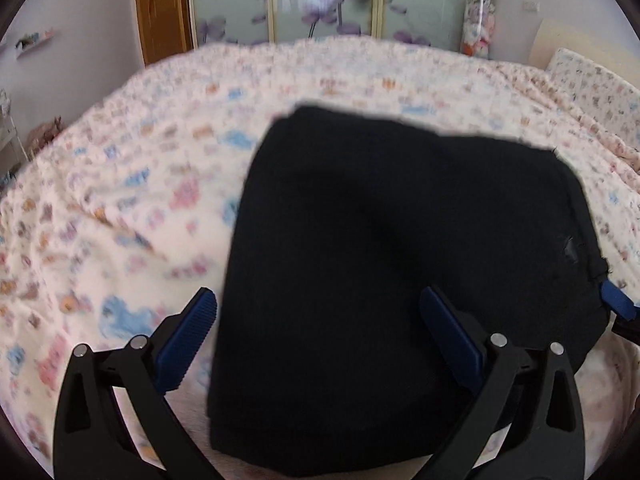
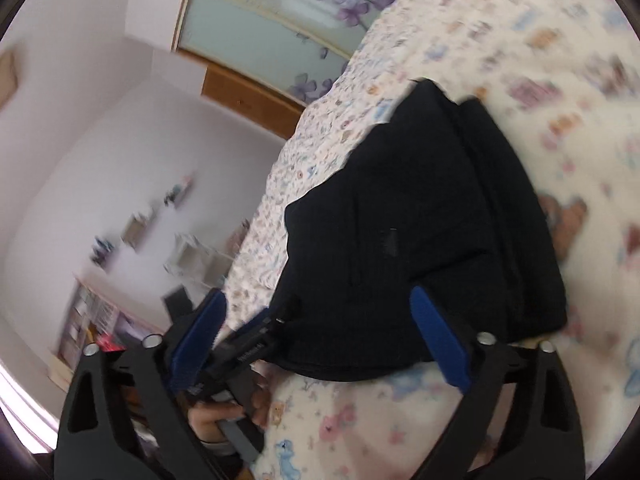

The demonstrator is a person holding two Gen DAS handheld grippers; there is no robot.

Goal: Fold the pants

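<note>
The black pants [image 1: 400, 248] lie folded into a thick rectangle on the patterned bedspread [image 1: 120, 184]. My left gripper [image 1: 320, 312] is open above the near edge of the bundle, its blue pads wide apart and holding nothing. In the right wrist view the pants [image 2: 420, 232] show as a layered stack. My right gripper [image 2: 320, 320] is open and empty over their near end. The other gripper [image 2: 248, 344] shows at the pants' left edge, held by a hand. A blue fingertip [image 1: 618, 300] of the right gripper shows at the pants' right edge.
The bed's far edge meets a sliding wardrobe [image 1: 328, 0] with purple flowers and a wooden door [image 1: 160, 12]. A pillow [image 1: 592, 80] lies at the far right. Shelves [image 2: 88, 320] stand past the bed's side.
</note>
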